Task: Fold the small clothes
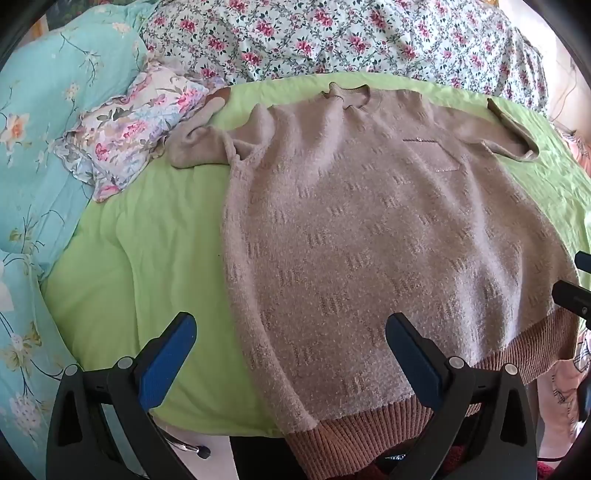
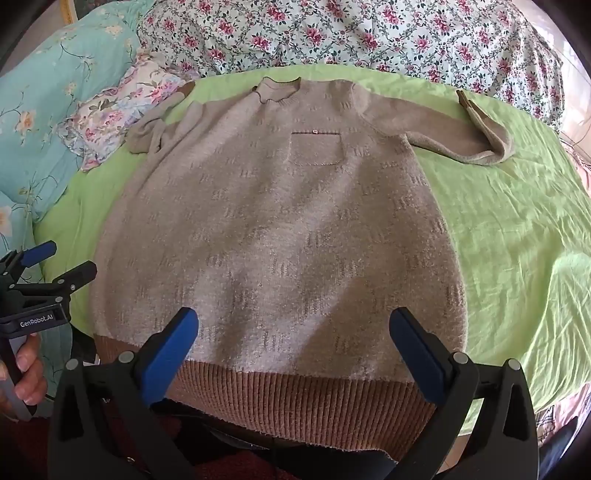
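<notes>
A fuzzy beige sweater (image 1: 369,229) (image 2: 280,229) with a brown ribbed hem lies flat, front up, on a lime green sheet (image 1: 147,251) (image 2: 517,229). Its chest pocket (image 2: 316,149) faces up and both sleeves are bent back near the shoulders. My left gripper (image 1: 291,332) hovers open over the sweater's lower left edge, nothing between its blue pads. My right gripper (image 2: 293,328) hangs open above the middle of the hem, also empty. The left gripper (image 2: 55,266) shows at the left edge of the right wrist view, held by a hand (image 2: 26,373).
A turquoise floral quilt (image 1: 40,147) and a small ruffled flowered pillow (image 1: 125,129) lie to the left. A white quilt with pink flowers (image 2: 351,33) is bunched along the far side. The sweater's hem hangs over the near bed edge.
</notes>
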